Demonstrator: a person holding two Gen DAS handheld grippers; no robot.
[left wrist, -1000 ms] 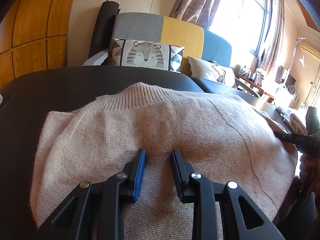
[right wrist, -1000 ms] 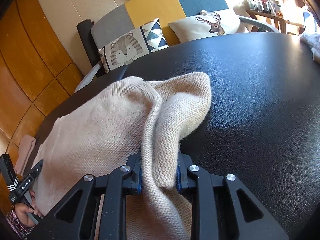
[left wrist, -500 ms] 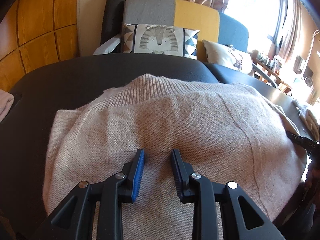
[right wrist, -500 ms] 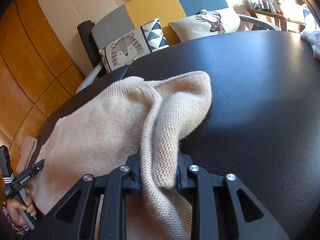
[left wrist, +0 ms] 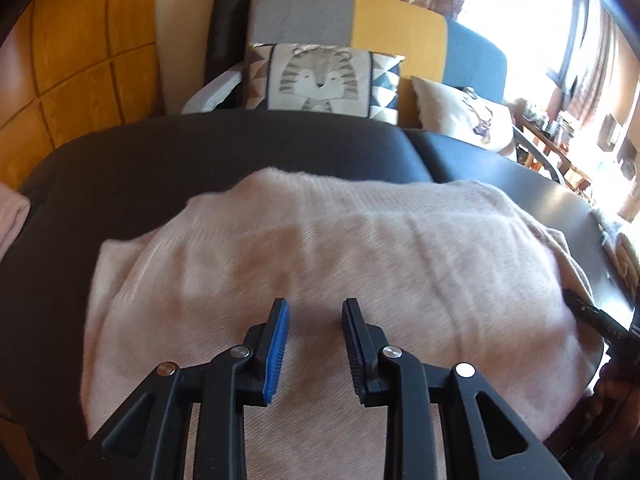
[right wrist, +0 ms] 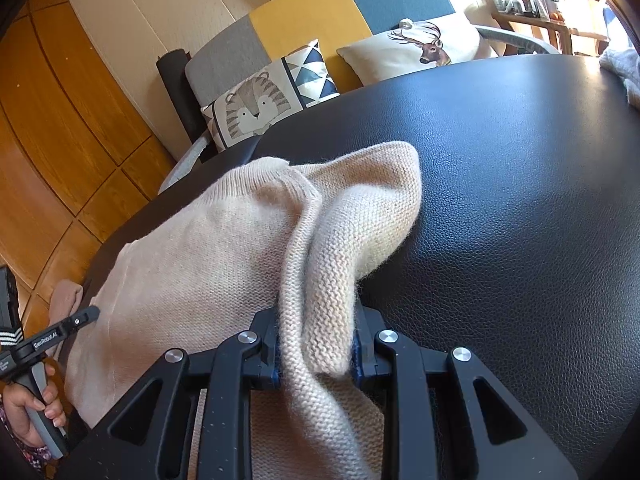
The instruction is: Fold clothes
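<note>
A beige knit sweater [left wrist: 340, 248] lies spread on the black leather table [left wrist: 240, 152]. My left gripper [left wrist: 314, 308] hovers over the sweater's near part, open, with only the flat knit showing below the gap between its blue pads. The left wrist view is blurred by motion. My right gripper [right wrist: 316, 320] is shut on a raised fold of the sweater [right wrist: 200, 248] at its right edge, and the knit bulges up and hangs down between the jaws. The left gripper [right wrist: 80, 316] also shows at the far left of the right wrist view, held by a hand [right wrist: 28, 412].
A sofa with a tiger cushion [left wrist: 320, 80] and a deer cushion [right wrist: 420, 44] stands behind the table. A pink garment [left wrist: 12, 216] lies at the table's left edge and a grey one [right wrist: 620, 68] at its far right. Wooden panels cover the left wall.
My left gripper has risen and tilted upward over the sweater, so more of the table and sofa shows. The right gripper has kept still with its fold.
</note>
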